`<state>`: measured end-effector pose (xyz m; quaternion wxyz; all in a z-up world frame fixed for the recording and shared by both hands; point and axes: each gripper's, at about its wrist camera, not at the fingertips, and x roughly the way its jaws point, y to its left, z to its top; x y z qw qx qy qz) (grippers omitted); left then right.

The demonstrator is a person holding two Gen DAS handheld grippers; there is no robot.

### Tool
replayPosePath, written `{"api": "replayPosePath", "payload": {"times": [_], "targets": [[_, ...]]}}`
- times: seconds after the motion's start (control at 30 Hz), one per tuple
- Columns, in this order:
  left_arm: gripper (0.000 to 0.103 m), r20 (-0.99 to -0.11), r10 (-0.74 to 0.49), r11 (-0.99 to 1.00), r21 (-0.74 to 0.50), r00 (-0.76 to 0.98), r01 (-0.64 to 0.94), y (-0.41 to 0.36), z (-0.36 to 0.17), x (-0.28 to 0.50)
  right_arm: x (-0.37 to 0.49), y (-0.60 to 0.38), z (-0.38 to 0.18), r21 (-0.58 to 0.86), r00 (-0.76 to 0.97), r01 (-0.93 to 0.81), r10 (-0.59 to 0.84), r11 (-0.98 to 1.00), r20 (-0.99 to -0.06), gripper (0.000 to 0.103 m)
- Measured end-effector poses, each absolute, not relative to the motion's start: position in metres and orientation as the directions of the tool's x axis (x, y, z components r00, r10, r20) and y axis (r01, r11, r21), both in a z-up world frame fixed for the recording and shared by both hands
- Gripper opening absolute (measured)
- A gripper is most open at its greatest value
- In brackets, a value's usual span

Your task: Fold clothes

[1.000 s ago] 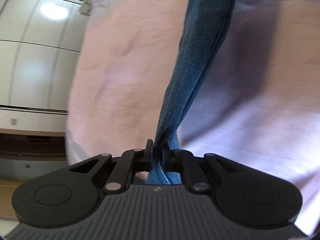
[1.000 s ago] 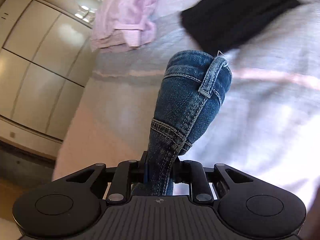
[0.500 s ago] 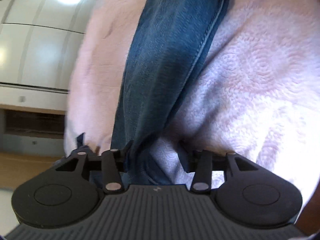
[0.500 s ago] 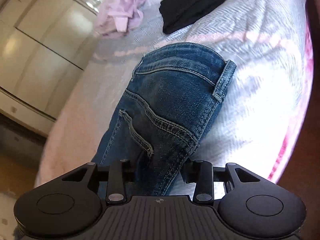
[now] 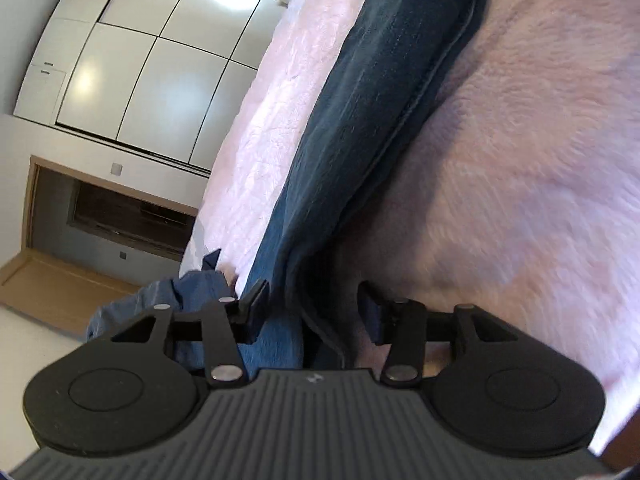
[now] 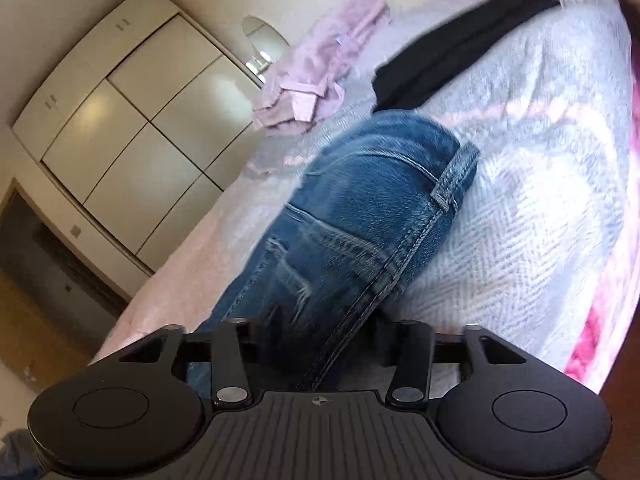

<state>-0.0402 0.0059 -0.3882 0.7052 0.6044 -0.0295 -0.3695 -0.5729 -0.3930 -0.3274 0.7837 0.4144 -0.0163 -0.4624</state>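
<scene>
Left wrist view: my left gripper [image 5: 312, 312] stands spread, jaws either side of the jeans [image 5: 360, 120], not pinching. Right gripper [image 6: 324, 336] likewise released, waistband end of the denim running between its jaws. Jeans lie long and narrow on the pink blanket [image 5: 520, 160], apparently doubled leg on leg; crosswise folds look left to do. Purple shirt [image 6: 316, 76] and black garment [image 6: 452, 60] lie beyond, folds unclear. Hem end is cut off.

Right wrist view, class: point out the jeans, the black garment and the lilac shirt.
jeans [image 6: 360, 216], right wrist view, on the seat panel near the waistband.
black garment [image 6: 448, 56], right wrist view, on its middle.
lilac shirt [image 6: 316, 72], right wrist view, on its crumpled middle.
</scene>
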Motion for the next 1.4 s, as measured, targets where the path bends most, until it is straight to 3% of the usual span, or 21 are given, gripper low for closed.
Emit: {"api": "replayPosePath", "payload": {"times": [0.03,0.1,0.43,0.6,0.87,0.93,0.97,1.0,1.03,1.1,1.33,1.4], "targets": [[0.050,-0.411,-0.557,0.001,0.868,0.722,0.496,0.011,-0.383,-0.042,-0.569,-0.380,-0.321,0.654,0.582,0.712,-0.736,0.257,-0.345,0.073],[0.057,-0.424,-0.561,0.019,0.852,0.711,0.523,0.025,-0.369,-0.047,-0.560,-0.353,-0.308,0.635,0.611,0.705,-0.724,0.315,-0.319,0.075],[0.059,-0.478,-0.569,0.195,0.712,0.669,0.675,0.077,-0.314,-0.028,-0.461,-0.281,-0.276,0.492,0.773,0.632,-0.539,0.599,-0.335,0.076],[0.063,-0.545,-0.584,0.326,0.522,0.602,0.788,0.095,-0.287,0.015,-0.388,-0.271,-0.271,0.441,0.830,0.554,-0.427,0.706,-0.360,0.076],[0.063,-0.692,-0.626,0.460,0.046,0.360,0.887,0.074,-0.281,0.124,-0.258,-0.275,-0.267,0.344,0.870,0.400,-0.235,0.849,-0.433,0.076],[0.060,-0.724,-0.624,0.454,-0.030,0.294,0.890,0.063,-0.290,0.141,-0.224,-0.283,-0.269,0.323,0.865,0.369,-0.195,0.871,-0.463,0.076],[0.049,-0.734,-0.624,0.444,-0.050,0.269,0.894,0.057,-0.293,0.147,-0.207,-0.285,-0.271,0.312,0.861,0.347,-0.169,0.884,-0.480,0.076],[0.032,-0.736,-0.624,0.436,-0.050,0.262,0.899,0.052,-0.294,0.152,-0.190,-0.286,-0.273,0.301,0.856,0.322,-0.140,0.897,-0.498,0.076],[0.025,-0.738,-0.625,0.428,-0.051,0.254,0.903,0.046,-0.296,0.156,-0.173,-0.287,-0.275,0.291,0.849,0.297,-0.112,0.910,-0.516,0.076],[0.021,-0.728,-0.640,0.425,-0.070,0.245,0.903,0.040,-0.293,0.169,-0.139,-0.286,-0.280,0.250,0.830,0.235,-0.059,0.939,-0.555,0.076],[0.016,-0.742,-0.577,0.467,0.042,0.341,0.883,0.032,-0.291,0.189,-0.066,-0.301,-0.314,0.113,0.733,0.193,-0.066,0.975,-0.678,0.076],[0.025,-0.726,-0.592,0.460,0.053,0.351,0.886,0.045,-0.283,0.184,-0.064,-0.310,-0.318,0.068,0.713,0.257,-0.142,0.964,-0.686,0.076]]}}
